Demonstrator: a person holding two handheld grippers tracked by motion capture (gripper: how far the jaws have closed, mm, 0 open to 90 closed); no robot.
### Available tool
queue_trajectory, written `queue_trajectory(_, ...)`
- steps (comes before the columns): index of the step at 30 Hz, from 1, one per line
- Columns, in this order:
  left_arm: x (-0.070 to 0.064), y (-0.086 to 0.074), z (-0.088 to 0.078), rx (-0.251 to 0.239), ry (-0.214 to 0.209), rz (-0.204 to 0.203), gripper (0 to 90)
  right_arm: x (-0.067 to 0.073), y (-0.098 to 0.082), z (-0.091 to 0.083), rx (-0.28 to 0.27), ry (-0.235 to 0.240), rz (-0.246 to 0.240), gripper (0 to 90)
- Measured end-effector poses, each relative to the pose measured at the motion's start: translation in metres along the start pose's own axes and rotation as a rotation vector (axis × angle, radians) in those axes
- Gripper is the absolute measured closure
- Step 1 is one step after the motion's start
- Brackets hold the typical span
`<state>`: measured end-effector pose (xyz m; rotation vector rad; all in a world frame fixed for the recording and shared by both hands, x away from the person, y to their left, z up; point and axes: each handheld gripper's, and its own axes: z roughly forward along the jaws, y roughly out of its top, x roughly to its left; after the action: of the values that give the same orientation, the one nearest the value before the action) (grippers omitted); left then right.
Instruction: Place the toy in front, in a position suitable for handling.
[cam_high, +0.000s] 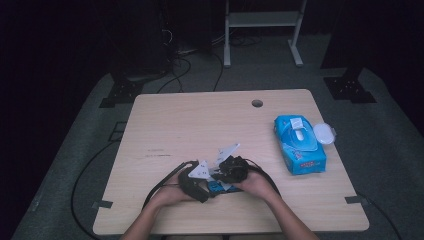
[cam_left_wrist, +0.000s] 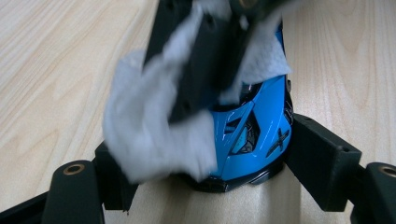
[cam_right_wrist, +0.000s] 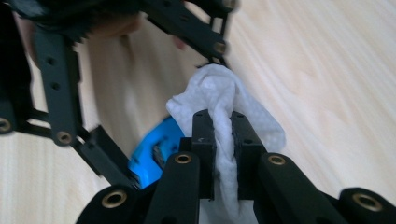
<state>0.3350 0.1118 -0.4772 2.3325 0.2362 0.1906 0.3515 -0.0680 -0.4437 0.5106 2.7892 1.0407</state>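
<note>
Inspecting from my remote station, I find the left gripper (cam_high: 212, 186) clamped on a small blue toy car (cam_left_wrist: 250, 140), one jaw pad against each flank of its body. In the left gripper view the car sits squarely between those two black jaws, nose toward the camera, its underside resting on the table (cam_high: 200, 125).

My right gripper (cam_right_wrist: 223, 130) has its jaws pressed nearly together on a white wipe (cam_right_wrist: 224, 100). In the right gripper view the cloth is bunched in the narrow slot between the pads, with loose folds bulging above and to either side of them. The blue car lies just beyond and to the left of these jaws, partly hidden behind them.

The wipe is draped over the upper part of the car and touching it; in the left gripper view it covers the roof and one side, blurred, with the right gripper's jaws coming down from the top edge into it.

From the high view, both grippers sit close together at the near edge of the table, the person's hands on them, the right one (cam_high: 235, 170) immediately beside the left. A blue wipes pack (cam_high: 299, 145) lies well apart from them, off to the right, with its white lid (cam_high: 324, 133) open.
</note>
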Motion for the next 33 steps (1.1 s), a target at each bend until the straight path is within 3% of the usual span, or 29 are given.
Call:
queue_trajectory(3,0.0,0.0,0.0,0.0,-0.001,-0.003,25.1,-0.006,-0.004,-0.007,0.0,-0.05,0.008,82.2)
queue_trajectory(4,-0.001,0.0,0.0,-0.002,-0.001,-0.009,25.1,-0.007,-0.005,-0.007,-0.001,-0.045,0.034,82.1)
queue_trajectory(10,0.0,0.0,-0.001,0.006,0.001,0.0,25.1,-0.001,0.0,0.0,-0.015,-0.051,-0.002,82.1)
queue_trajectory(12,-0.001,0.0,0.0,0.0,0.001,-0.008,25.2,-0.004,-0.003,-0.003,-0.008,-0.042,-0.003,82.1)
queue_trajectory(15,0.0,0.0,0.0,-0.002,0.001,-0.003,25.1,-0.01,-0.01,-0.011,0.0,-0.071,0.015,82.1)
queue_trajectory(19,-0.001,0.001,0.0,0.003,0.0,-0.008,25.1,-0.008,-0.009,-0.009,-0.01,-0.072,0.006,82.1)
queue_trajectory(26,0.0,0.0,0.0,0.004,-0.003,-0.01,25.1,0.006,0.002,0.005,-0.015,-0.014,-0.034,82.1)
queue_trajectory(30,-0.001,0.001,0.001,0.001,-0.001,-0.01,25.2,0.003,0.0,0.002,-0.01,-0.004,-0.028,82.1)
queue_trajectory(33,0.0,0.001,0.001,-0.002,0.0,-0.007,25.2,-0.007,-0.006,-0.007,-0.011,-0.031,-0.006,82.1)
